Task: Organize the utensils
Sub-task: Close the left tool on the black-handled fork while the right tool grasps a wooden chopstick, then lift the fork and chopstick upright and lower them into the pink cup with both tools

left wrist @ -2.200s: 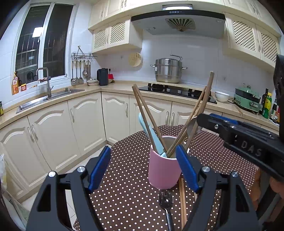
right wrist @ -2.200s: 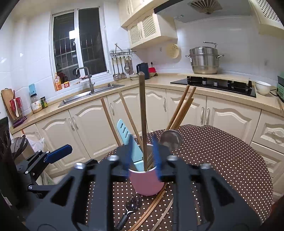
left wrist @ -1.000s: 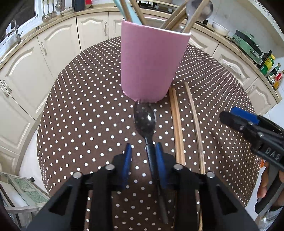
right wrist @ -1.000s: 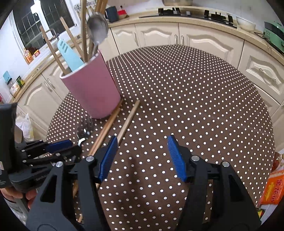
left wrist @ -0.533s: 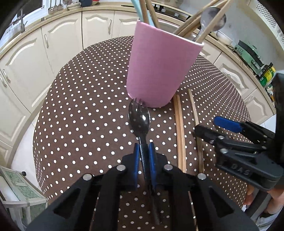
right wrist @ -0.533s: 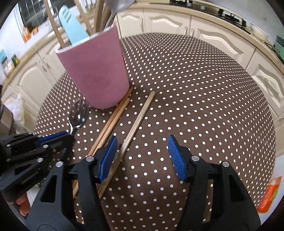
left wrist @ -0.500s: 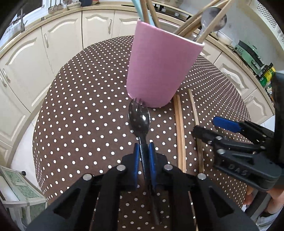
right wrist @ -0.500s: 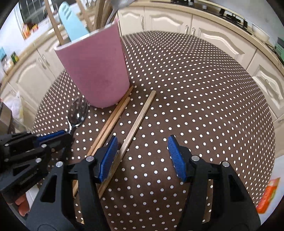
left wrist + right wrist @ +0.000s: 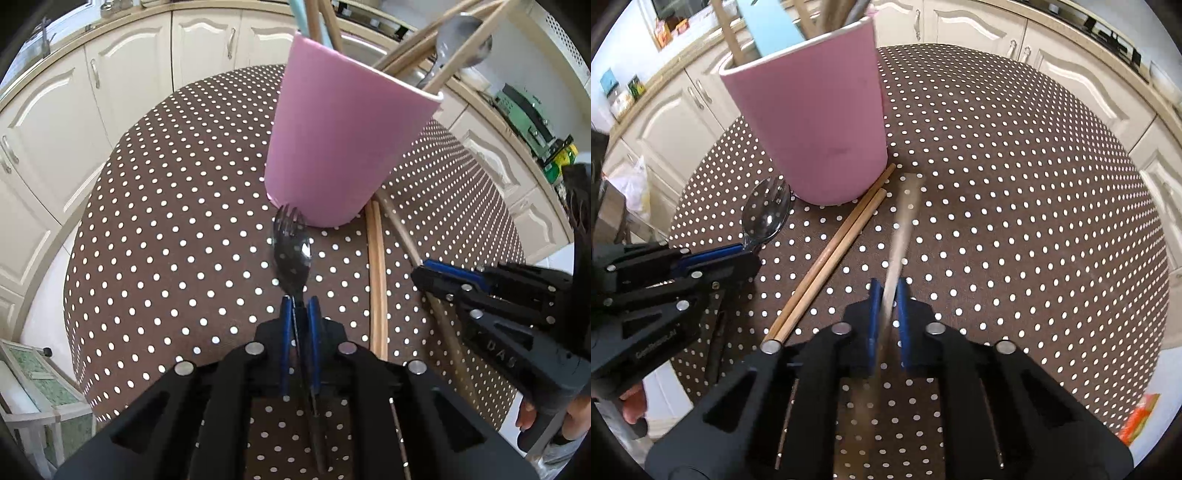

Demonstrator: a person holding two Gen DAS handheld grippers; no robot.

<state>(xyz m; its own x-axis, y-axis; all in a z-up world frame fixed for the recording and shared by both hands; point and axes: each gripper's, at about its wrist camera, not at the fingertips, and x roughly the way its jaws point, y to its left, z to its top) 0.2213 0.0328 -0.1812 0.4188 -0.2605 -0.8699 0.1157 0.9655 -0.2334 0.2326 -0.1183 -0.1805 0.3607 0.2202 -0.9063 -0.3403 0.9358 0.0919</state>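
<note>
Your left gripper (image 9: 299, 301) is clenched on the neck of the spork (image 9: 291, 251), whose tines touch the base of the pink cup (image 9: 343, 147) on the dotted surface (image 9: 166, 221). Your right gripper (image 9: 886, 291) is clamped on a single chopstick (image 9: 903, 225), blurred in the right wrist view, its far end just beside the cup. Between the two grippers a pair of chopsticks (image 9: 831, 258) lies flat on the surface, side by side and touching, one end at the cup's foot. The cup stands upright, holding more chopsticks, a spoon (image 9: 461, 37) and a blue utensil (image 9: 768, 22).
</note>
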